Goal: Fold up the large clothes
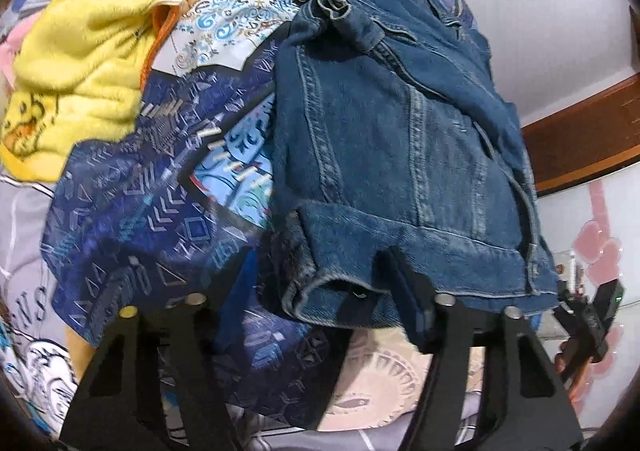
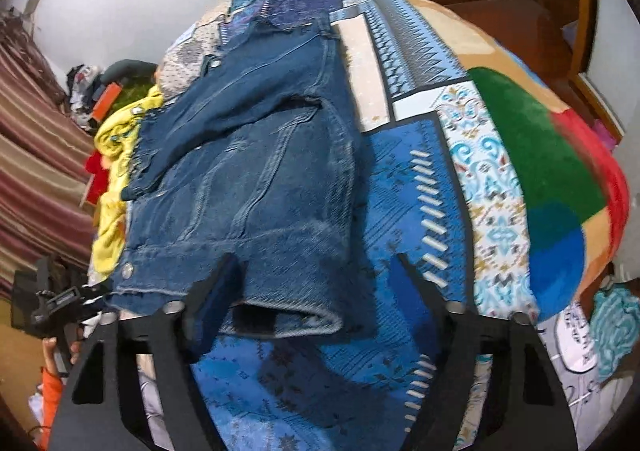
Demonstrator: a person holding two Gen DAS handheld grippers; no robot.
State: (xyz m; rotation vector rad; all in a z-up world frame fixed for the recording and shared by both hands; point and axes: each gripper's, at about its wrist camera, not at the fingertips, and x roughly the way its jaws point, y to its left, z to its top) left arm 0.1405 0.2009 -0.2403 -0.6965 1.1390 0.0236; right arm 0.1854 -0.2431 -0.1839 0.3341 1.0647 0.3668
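A blue denim jacket (image 1: 400, 139) lies flat on a patterned blue bedspread (image 1: 132, 203), its hem toward me. My left gripper (image 1: 316, 255) is down at the hem's left corner. One black finger rests over the denim, the other stands beside it on the bedspread, and the jaws are apart. In the right wrist view the jacket (image 2: 256, 179) fills the middle. My right gripper (image 2: 314, 257) straddles the hem's right corner, with a gap left between the cloth edge and the right-hand finger. Each gripper shows at the edge of the other's view: right gripper (image 1: 588, 315), left gripper (image 2: 64, 307).
A yellow fleece garment (image 1: 92, 51) is heaped beyond the jacket's left side, with more patterned cloth behind it. A green, red and blue blanket (image 2: 532, 155) lies on the bed's right side. A striped curtain (image 2: 32, 155) hangs at the left. A hand (image 2: 52, 351) holds the left gripper.
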